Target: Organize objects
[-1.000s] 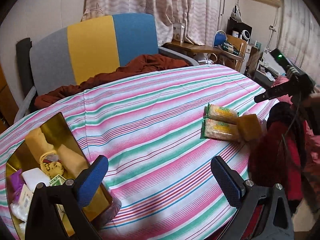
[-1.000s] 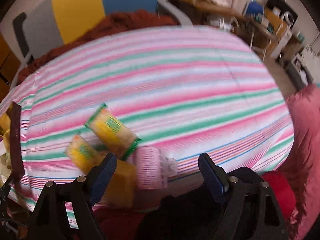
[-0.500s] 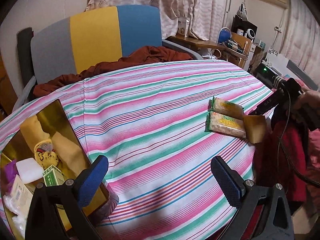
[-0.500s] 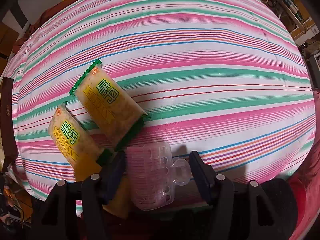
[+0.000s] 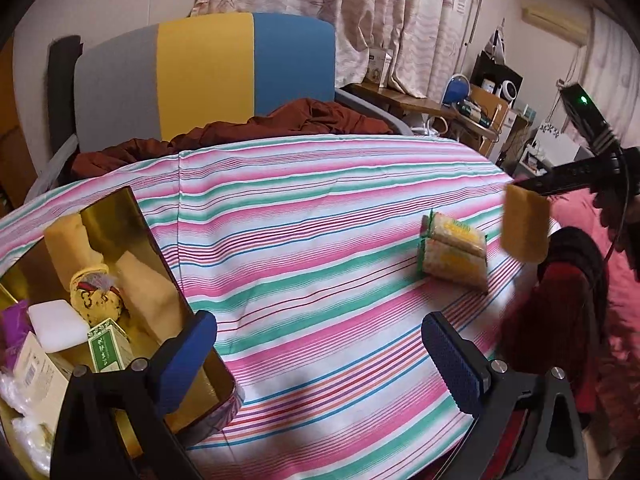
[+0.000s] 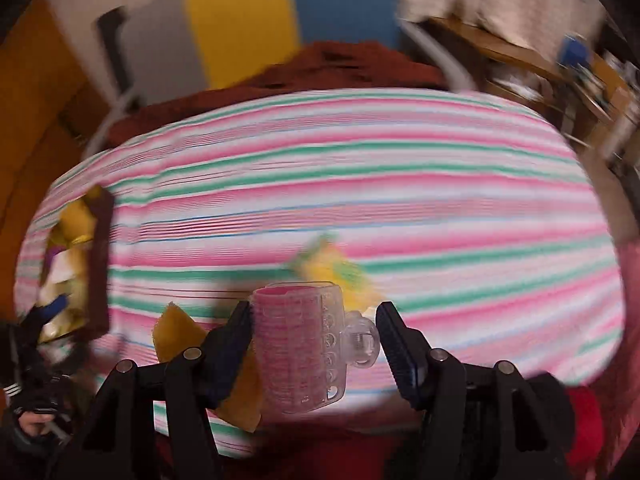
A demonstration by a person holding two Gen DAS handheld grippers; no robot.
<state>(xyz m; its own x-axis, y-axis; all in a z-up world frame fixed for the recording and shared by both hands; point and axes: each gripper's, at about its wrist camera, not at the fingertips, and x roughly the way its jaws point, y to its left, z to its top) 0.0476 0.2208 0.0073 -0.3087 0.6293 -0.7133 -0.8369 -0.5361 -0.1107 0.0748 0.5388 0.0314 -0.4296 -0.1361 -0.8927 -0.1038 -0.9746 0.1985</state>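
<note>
My right gripper (image 6: 316,332) is shut on a pink hair roller in a clear clip (image 6: 304,344) and lifts it above the striped table. A yellow sponge-like piece (image 6: 180,328) hangs at its left finger; it also shows in the left wrist view (image 5: 524,226) under the right gripper. Two yellow snack packets (image 5: 452,250) lie side by side on the tablecloth (image 5: 304,216); they are a blur in the right wrist view (image 6: 336,272). My left gripper (image 5: 320,352) is open and empty, low over the table's near edge beside a gold box (image 5: 120,216).
The gold box at the left holds several small items: a white block (image 5: 56,324), a green carton (image 5: 106,346), a patterned pouch (image 5: 94,294). A grey, yellow and blue chair (image 5: 204,76) with a brown cloth (image 5: 248,128) stands behind the table. A cluttered desk (image 5: 464,108) stands at back right.
My right gripper closed on the hair roller and lifted it off the table, the yellow piece rising with it. The left gripper shifted slightly and stayed open.
</note>
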